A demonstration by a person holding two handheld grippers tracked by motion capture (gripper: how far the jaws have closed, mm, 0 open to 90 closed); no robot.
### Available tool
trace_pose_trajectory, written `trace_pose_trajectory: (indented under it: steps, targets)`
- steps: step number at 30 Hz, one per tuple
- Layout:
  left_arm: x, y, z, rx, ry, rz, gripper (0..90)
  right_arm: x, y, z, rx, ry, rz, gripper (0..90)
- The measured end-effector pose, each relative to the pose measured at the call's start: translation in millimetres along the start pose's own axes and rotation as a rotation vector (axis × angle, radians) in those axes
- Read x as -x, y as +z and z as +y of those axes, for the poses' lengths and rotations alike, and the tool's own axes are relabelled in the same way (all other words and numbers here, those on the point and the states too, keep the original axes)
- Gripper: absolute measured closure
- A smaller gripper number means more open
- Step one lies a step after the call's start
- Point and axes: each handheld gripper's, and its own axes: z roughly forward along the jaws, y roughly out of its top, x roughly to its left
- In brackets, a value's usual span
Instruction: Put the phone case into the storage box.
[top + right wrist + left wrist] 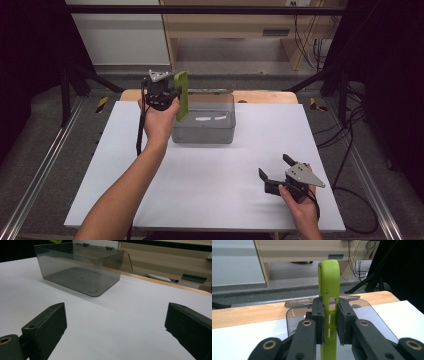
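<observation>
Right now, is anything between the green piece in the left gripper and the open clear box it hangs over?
Nothing visible. The left gripper is shut on the green piece, upright above the left end of the clear box. The hinged lid is swung back and the box is empty. The right gripper rests open, well away.

There is one green phone case (181, 95), one clear box (205, 121), one white table (210, 180), and two grippers, left (167, 92) and right (274, 167).

Black two-jaw tongs (274, 169) w/ brass rivets, grey 3-cornered top plates, black cables, bare forearms
</observation>
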Motion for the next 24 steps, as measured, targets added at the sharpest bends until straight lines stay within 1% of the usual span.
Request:
trace_pose_trajectory:
  steps: [6,20,24]
  targets:
    - [-1.5,0.8,-3.2,-0.008,-0.001,-0.001,78.0,0.4,-0.1,-0.1,-0.002,-0.005,0.0,4.3]
    - [-2.5,3.7,-7.3,-0.017,0.016,0.001,77.9,0.4,0.0,-0.2,-0.003,-0.01,-0.001,4.3]
    - [-4.9,5.5,-10.5,-0.021,0.01,0.004,78.0,0.0,0.5,-0.3,-0.005,-0.009,0.0,4.3]
